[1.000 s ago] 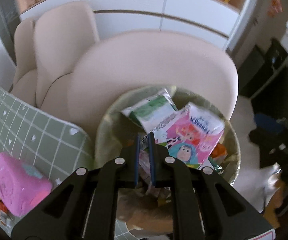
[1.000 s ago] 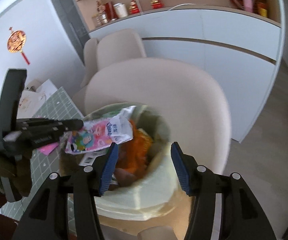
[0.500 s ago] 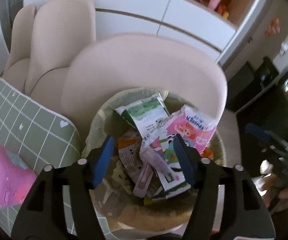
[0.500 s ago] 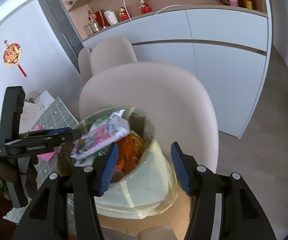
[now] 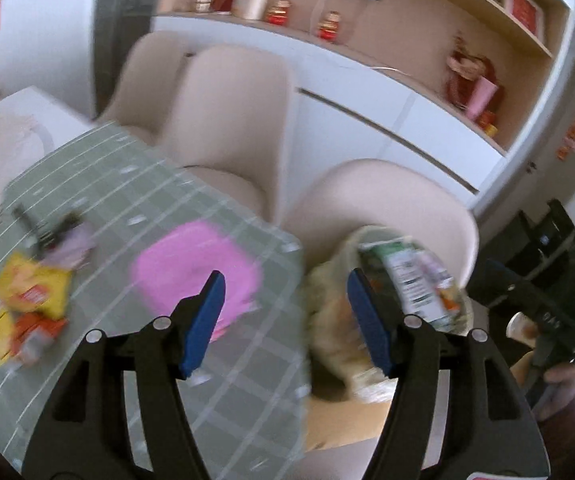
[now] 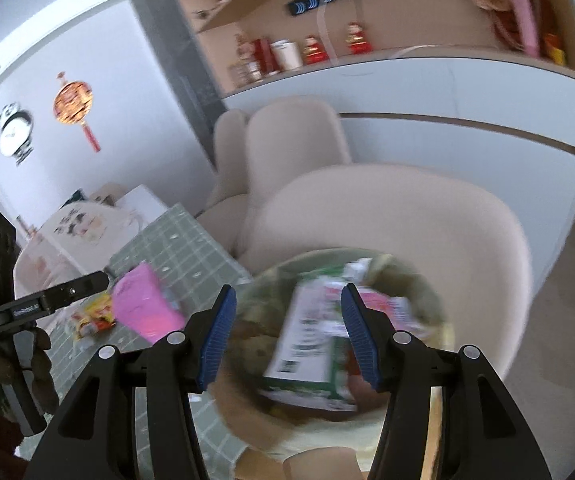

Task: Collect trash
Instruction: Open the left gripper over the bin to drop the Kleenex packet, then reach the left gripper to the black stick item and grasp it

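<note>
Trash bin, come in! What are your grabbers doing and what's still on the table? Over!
Left gripper open, empty. Right gripper open, empty, over trash bin. Pink pack, yellow wrappers wait on green mat. Nothing blocking.

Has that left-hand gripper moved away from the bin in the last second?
Yes. The left gripper has swung off the trash bin toward the green checked tablecloth; the bin now sits at its right finger.

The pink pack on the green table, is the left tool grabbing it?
No, the left tool stands open with nothing between its blue fingers, and the pink pack lies on the green table beyond them.
</note>
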The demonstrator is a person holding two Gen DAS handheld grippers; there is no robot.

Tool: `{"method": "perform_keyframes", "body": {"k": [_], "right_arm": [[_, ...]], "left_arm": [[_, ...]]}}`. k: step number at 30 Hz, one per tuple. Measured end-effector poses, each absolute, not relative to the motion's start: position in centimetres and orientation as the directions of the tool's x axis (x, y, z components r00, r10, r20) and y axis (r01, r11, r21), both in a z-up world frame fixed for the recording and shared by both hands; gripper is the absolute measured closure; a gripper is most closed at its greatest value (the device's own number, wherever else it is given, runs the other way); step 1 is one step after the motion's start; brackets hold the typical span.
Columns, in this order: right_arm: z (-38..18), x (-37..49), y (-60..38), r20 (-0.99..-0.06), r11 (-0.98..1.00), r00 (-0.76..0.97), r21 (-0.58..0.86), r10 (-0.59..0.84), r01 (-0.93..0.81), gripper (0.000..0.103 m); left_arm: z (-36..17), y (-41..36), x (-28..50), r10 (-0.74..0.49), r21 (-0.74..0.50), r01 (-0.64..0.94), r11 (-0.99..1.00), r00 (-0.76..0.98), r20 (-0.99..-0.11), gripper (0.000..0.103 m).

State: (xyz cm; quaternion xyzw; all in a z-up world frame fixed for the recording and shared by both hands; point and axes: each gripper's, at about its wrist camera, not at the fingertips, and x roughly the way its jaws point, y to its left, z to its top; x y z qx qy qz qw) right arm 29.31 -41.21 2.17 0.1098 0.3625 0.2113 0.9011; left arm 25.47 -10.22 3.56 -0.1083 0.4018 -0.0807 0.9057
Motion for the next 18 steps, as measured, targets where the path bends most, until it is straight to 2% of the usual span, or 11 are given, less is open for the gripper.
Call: {"method": "perform_keyframes", "body": {"k": [5,12,18], "right_arm": [[2.7,28.7,-35.9,-0.610,0.836,0.573,0.369,0.548,-0.407,0.051],[2.9,26.9,-27.6,-0.629,0.784,0.493,0.341,0.601,-0.519,0.051],[2.7,25.5,-22.5,-0.668,0.797,0.491,0.274,0.560,-0.538,0.051]], "left_arm": [[2.5,-3.0,21.3,-0.138,-0.259,-0.082,0.962,0.673,-0.726,0.043],[1.9,6.9,15.6,-0.025,-0.283,-0.253,0.925,0.703,-0.711,0.043],[0.0,10.9,13.8,-0.062,-0.299,-0.226,0.927,0.696,-0.716,0.043]]}}
